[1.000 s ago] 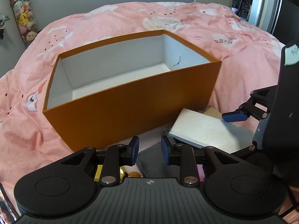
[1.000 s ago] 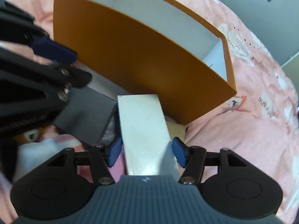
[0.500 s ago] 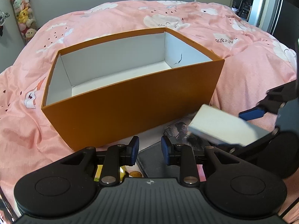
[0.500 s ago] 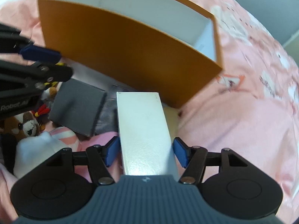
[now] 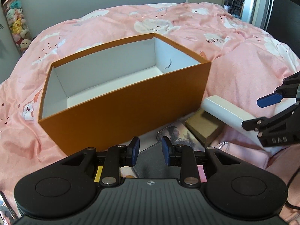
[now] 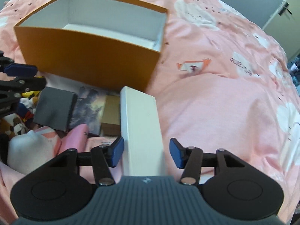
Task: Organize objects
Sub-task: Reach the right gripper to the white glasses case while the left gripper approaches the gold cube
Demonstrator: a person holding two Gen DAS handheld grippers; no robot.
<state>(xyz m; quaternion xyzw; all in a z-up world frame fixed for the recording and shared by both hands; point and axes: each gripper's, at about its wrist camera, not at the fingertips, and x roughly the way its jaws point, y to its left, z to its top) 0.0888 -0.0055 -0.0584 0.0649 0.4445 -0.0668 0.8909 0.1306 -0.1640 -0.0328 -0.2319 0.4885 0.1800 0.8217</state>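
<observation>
Slipping is the main worry, I judge: the white box [image 6: 139, 116] sits long and tilted in the right gripper [image 6: 146, 154], caught only at its near end, so its far end could sag or twist out on the way over the orange wall. Its leading corner could also clip the rim and shove the light carton across the soft bedspread [image 6: 215, 103].

That claw's jaws have just been closing, with the white box between them. The left-hand pad lies against its edge, while a sliver of gap seems to show at the right-hand pad, so the hold looks light.

The left gripper [image 5: 149, 151] stands narrowly apart and empty above the grey box [image 6: 54, 110] in the near clutter.

Just beyond the lifted box stands the orange box [image 6: 88, 56], open-topped and empty.
</observation>
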